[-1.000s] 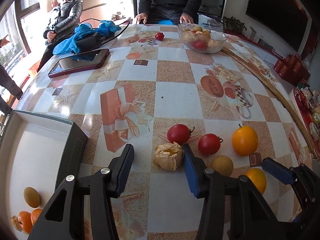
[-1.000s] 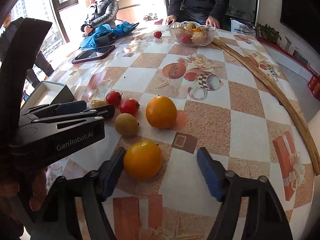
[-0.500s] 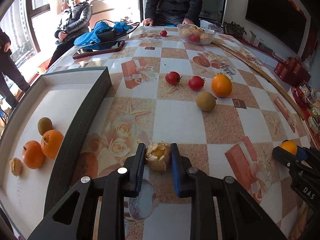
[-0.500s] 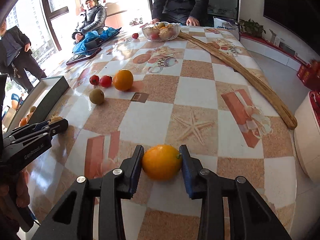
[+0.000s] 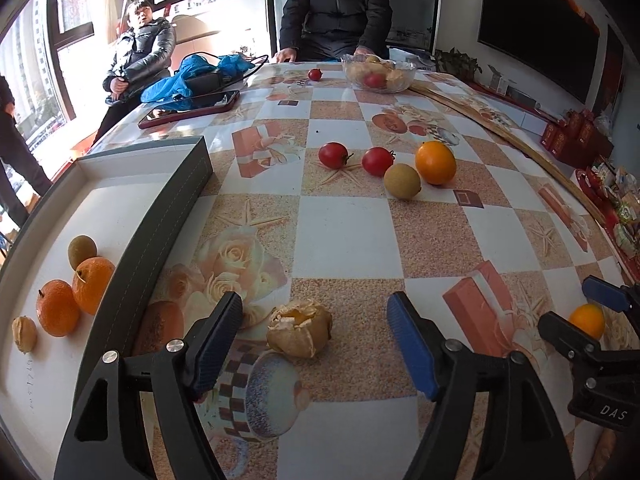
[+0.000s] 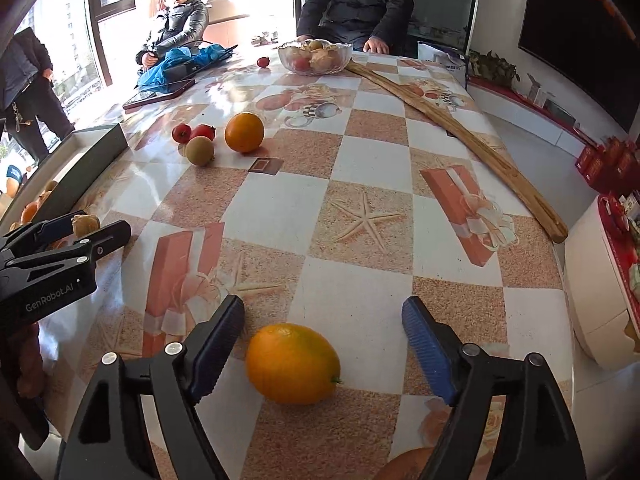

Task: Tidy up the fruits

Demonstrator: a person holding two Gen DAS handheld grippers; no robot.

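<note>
A papery husked fruit (image 5: 300, 330) lies on the table between the fingers of my left gripper (image 5: 316, 308), whose jaws are opening and no longer touch it. An orange (image 6: 293, 363) rests on the table between the fingers of my right gripper (image 6: 322, 308), whose jaws are also opening, with gaps on both sides. Just left of the husked fruit stands the dark-walled tray (image 5: 176, 208), holding two oranges (image 5: 93, 284), a brown-green fruit (image 5: 82, 251) and another husked fruit (image 5: 24, 334). Mid-table sit two tomatoes (image 5: 333, 155), a brown-green fruit (image 5: 402, 181) and an orange (image 5: 435, 162).
A glass bowl (image 5: 378, 76) of fruit and a small tomato (image 5: 315, 75) stand at the far edge, where a person sits. A phone (image 5: 188, 108) and blue bag (image 5: 188, 80) lie far left. A long wooden stick (image 6: 460, 132) runs along the right side.
Both grippers shut on their fruit and carried it back toward the near edge, the left one beside the tray. Now both have opened and the husked fruit and orange lie free on the table.
</note>
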